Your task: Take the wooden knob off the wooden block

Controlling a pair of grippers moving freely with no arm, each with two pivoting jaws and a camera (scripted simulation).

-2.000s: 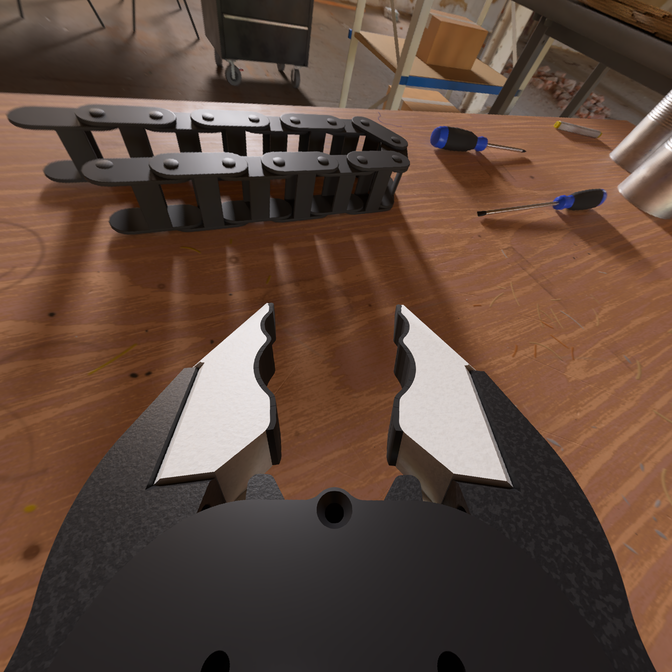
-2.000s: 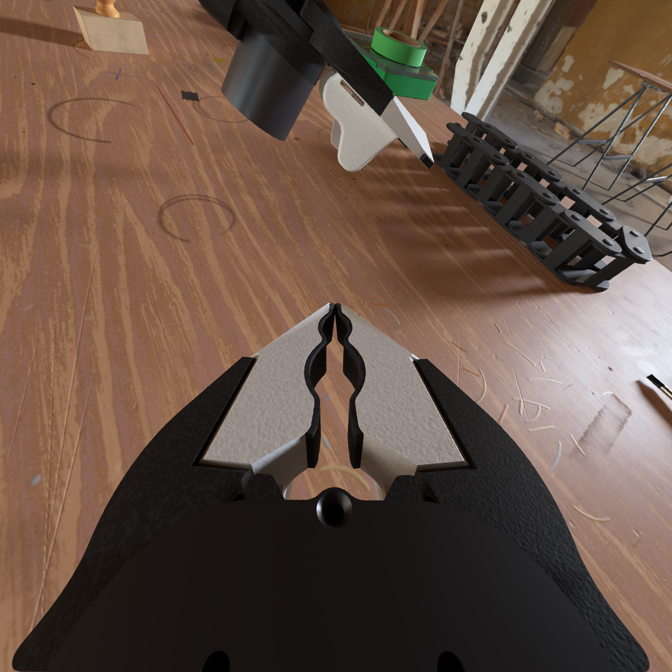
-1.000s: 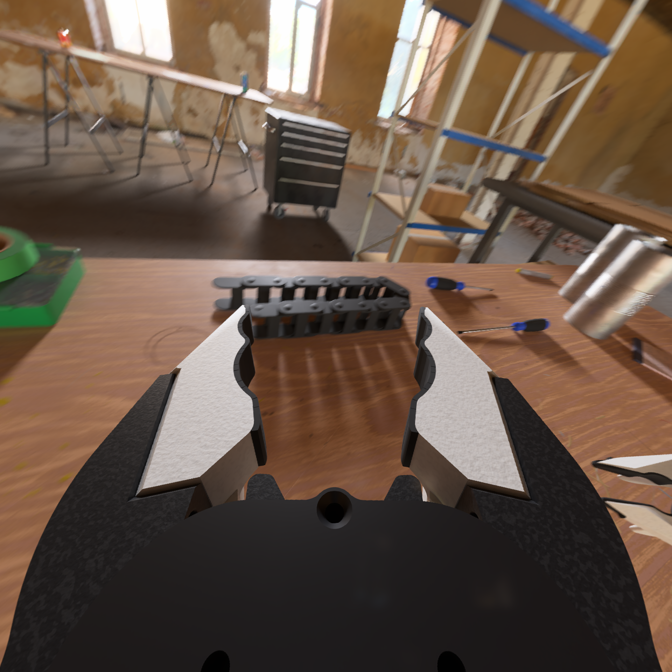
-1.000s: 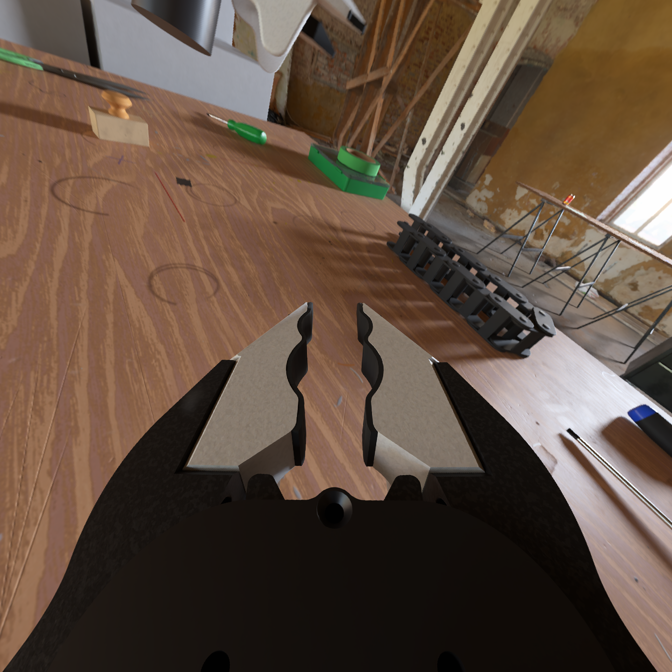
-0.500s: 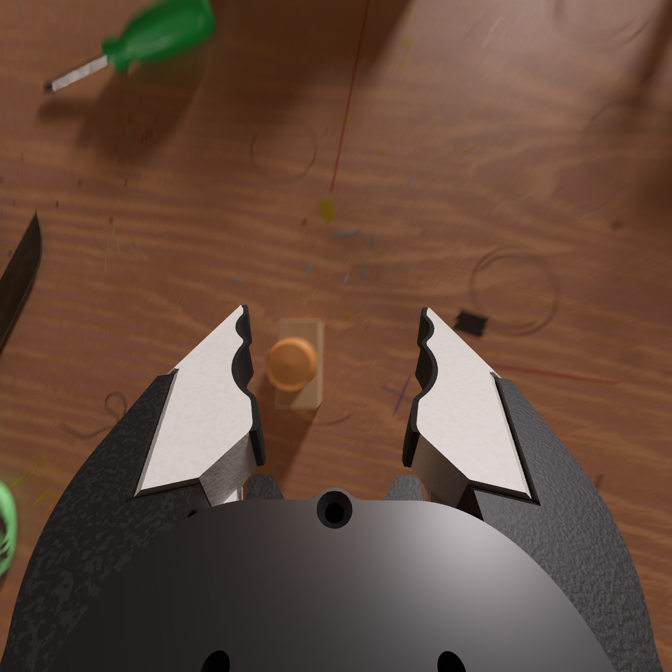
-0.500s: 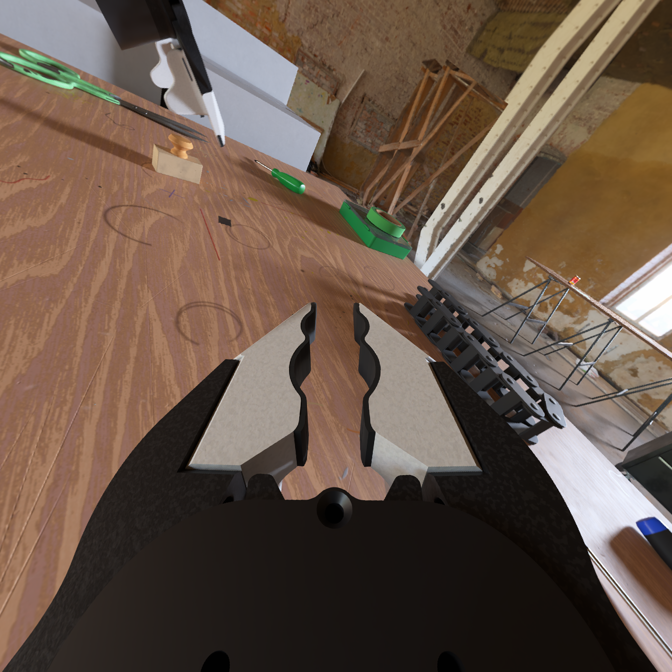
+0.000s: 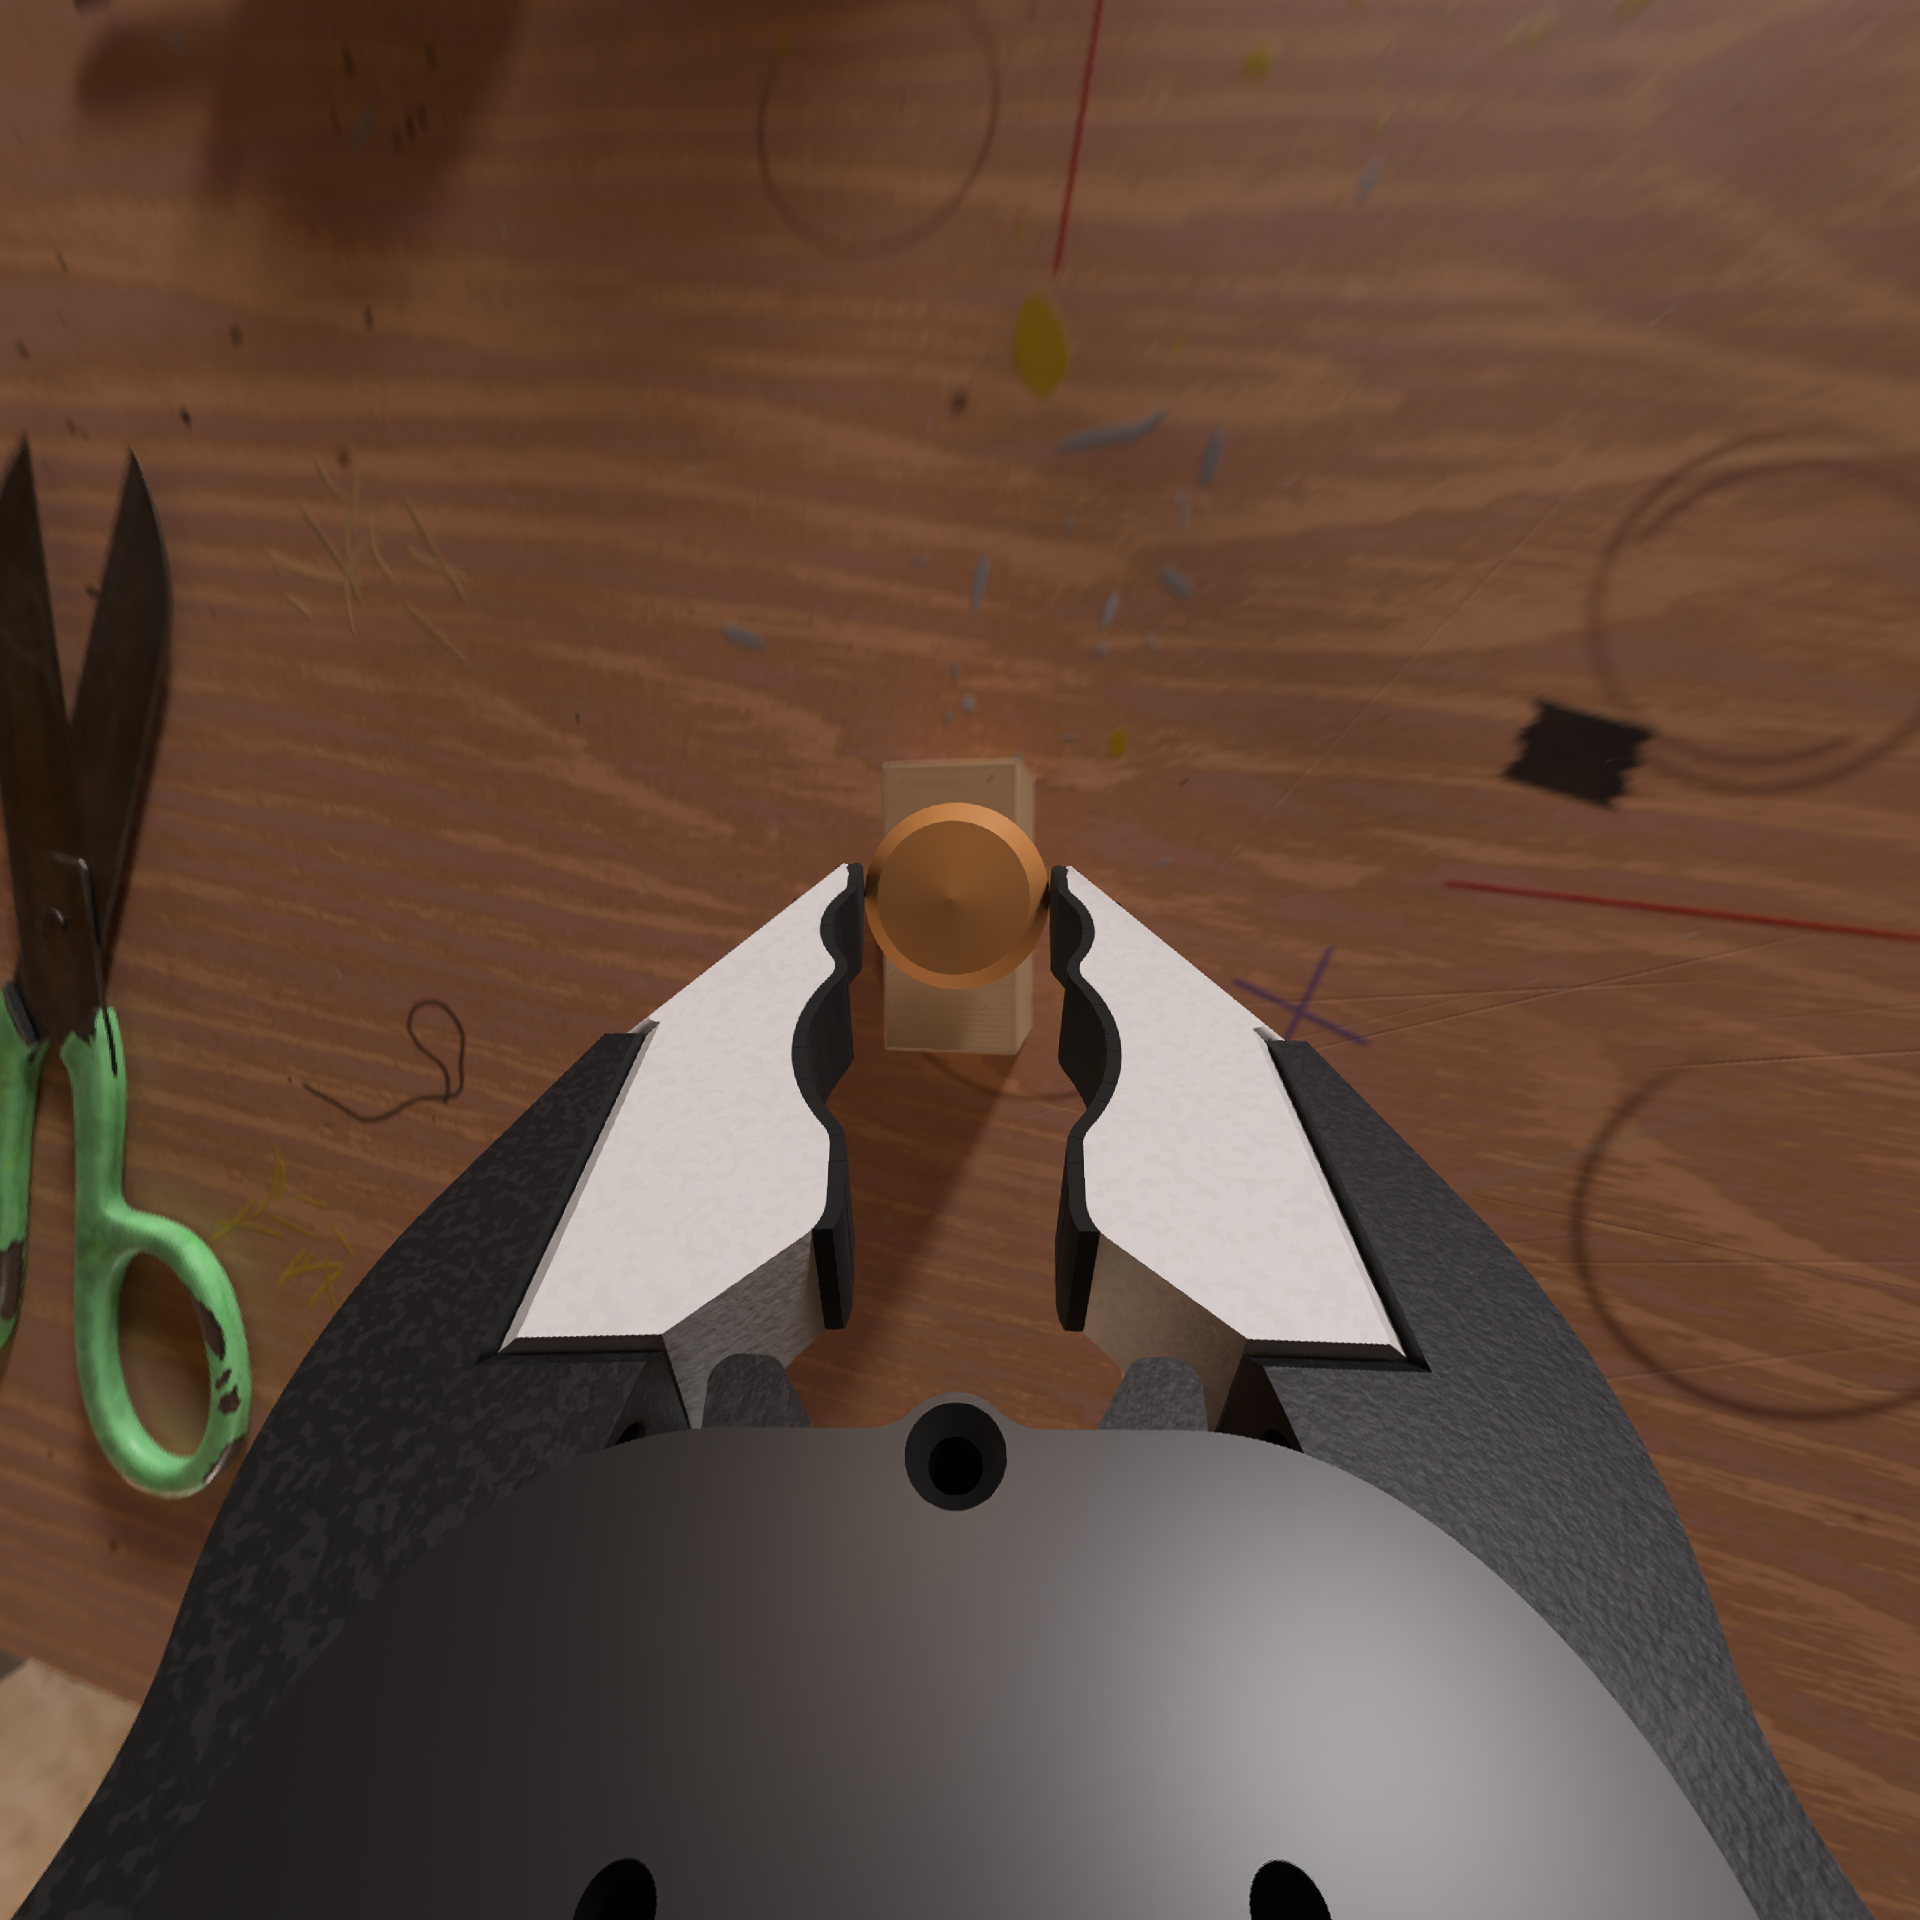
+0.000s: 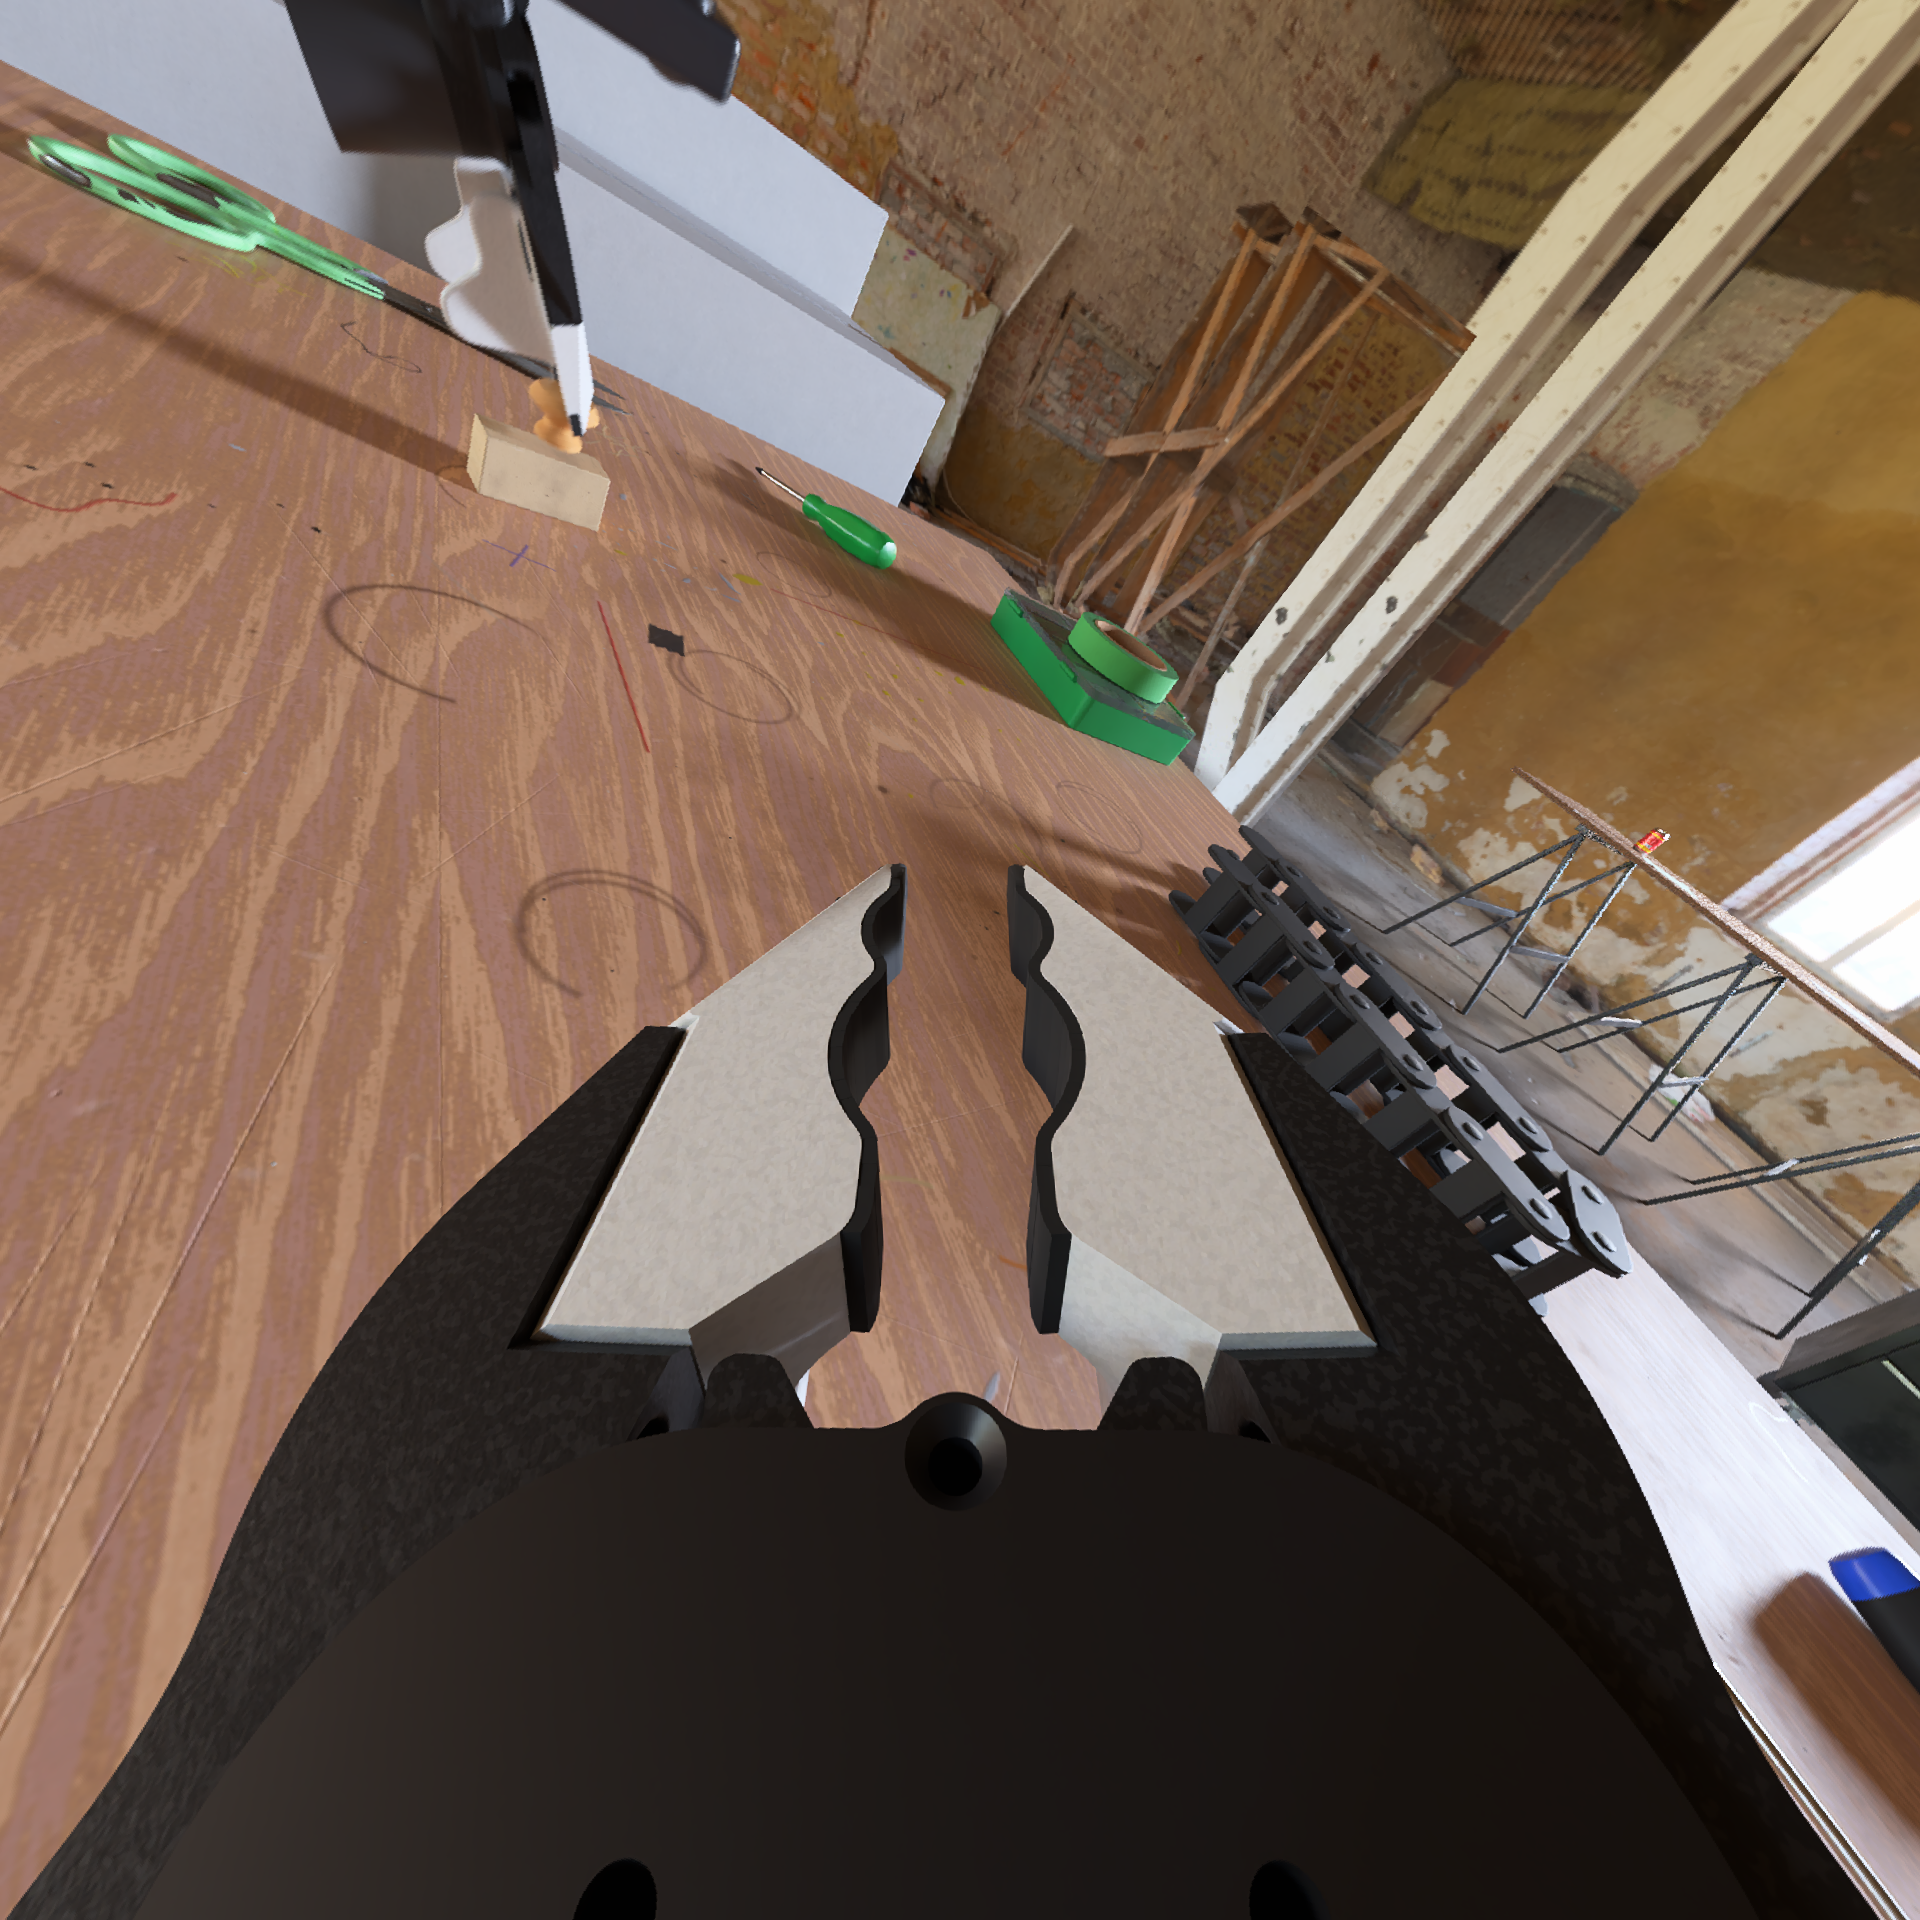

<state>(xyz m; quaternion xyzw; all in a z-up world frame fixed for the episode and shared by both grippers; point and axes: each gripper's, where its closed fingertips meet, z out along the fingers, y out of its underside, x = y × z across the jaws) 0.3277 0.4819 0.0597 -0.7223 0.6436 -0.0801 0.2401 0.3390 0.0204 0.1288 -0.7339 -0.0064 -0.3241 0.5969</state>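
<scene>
Mid-table, well off every edge: knob (image 7: 954, 890) upright on block (image 7: 956, 1013), left gripper (image 7: 954, 896) straight above, tips pinching its cap; right gripper (image 8: 956, 896) far off, part-open, empty.

Wavy reddish-brown grain across the flat wooden bench (image 7: 520, 623), flecked with dark ring stains, thin red lines, a black patch and yellow spots. At centre of the left wrist view, smooth round orange-brown wooden knob (image 7: 954, 909) on pale beige rectangular wooden block (image 7: 956, 1023). Speckled black shell, off-white finger plates and black wavy inner edges on the left tongs (image 7: 956, 883); same colours on the right tongs (image 8: 957, 878). At far left, scissors with dark blades and chipped light-green handles (image 7: 104, 1143). In the right wrist view, upper middle: bright green screwdriver (image 8: 850, 532), green tape roll (image 8: 1122, 649) on green flat box (image 8: 1081, 707). Right of centre, black plastic cable chain (image 8: 1382, 1060).
</scene>
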